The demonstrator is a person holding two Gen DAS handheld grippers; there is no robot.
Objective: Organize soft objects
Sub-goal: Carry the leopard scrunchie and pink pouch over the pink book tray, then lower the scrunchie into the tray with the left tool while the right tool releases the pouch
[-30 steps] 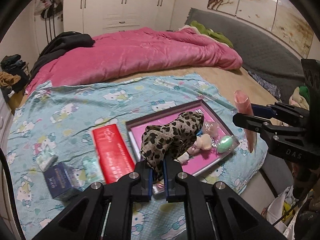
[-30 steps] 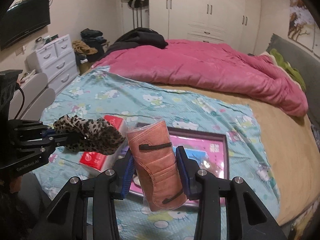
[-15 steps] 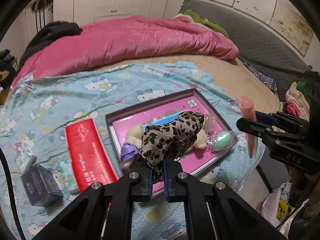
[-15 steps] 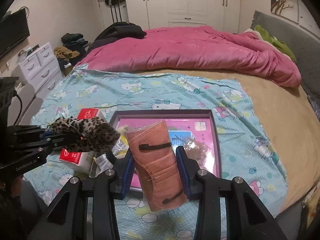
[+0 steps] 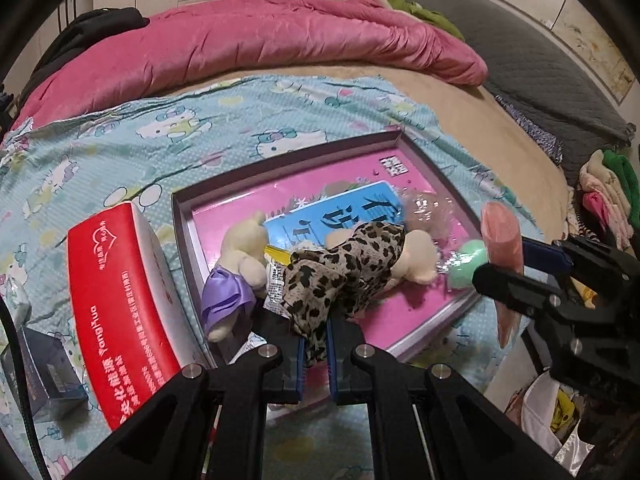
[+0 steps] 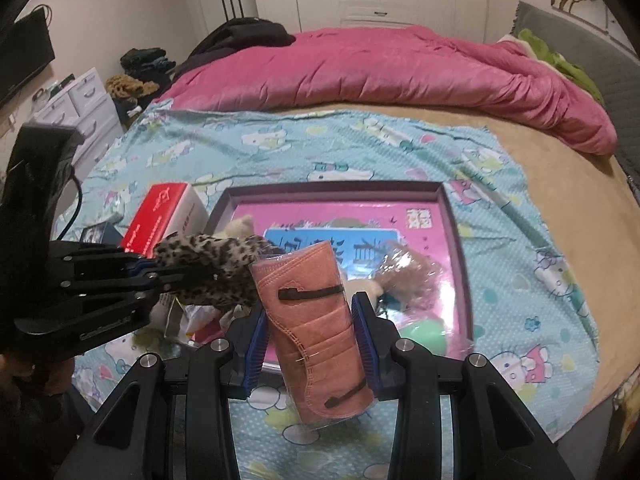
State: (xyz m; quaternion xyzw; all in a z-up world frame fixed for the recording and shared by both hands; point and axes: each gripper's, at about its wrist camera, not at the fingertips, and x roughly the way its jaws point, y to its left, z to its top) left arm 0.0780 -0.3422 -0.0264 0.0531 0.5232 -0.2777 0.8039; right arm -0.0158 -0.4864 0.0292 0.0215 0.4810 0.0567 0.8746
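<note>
The left gripper (image 5: pixel 316 354) is pinching a leopard-print fabric piece (image 5: pixel 340 272) tightly between its blue-padded fingers (image 5: pixel 298 368), holding it over the near edge of the purple tray (image 5: pixel 280 164). The right gripper (image 6: pixel 312 344) is clamping a clear-wrapped salmon-pink pack (image 6: pixel 316 328) upright, its fingers spread only as wide as the pack, hanging above the tray's near rim. Inside the pink-lined tray, a cream plush toy (image 5: pixel 244 248) with a purple skirt, a mint-green ball (image 5: pixel 468 264) and a crinkly clear bag (image 5: pixel 428 212) are lying. A red tissue box (image 5: pixel 116 300) is sitting just beside the tray on the Hello Kitty sheet (image 5: pixel 160 132).
</note>
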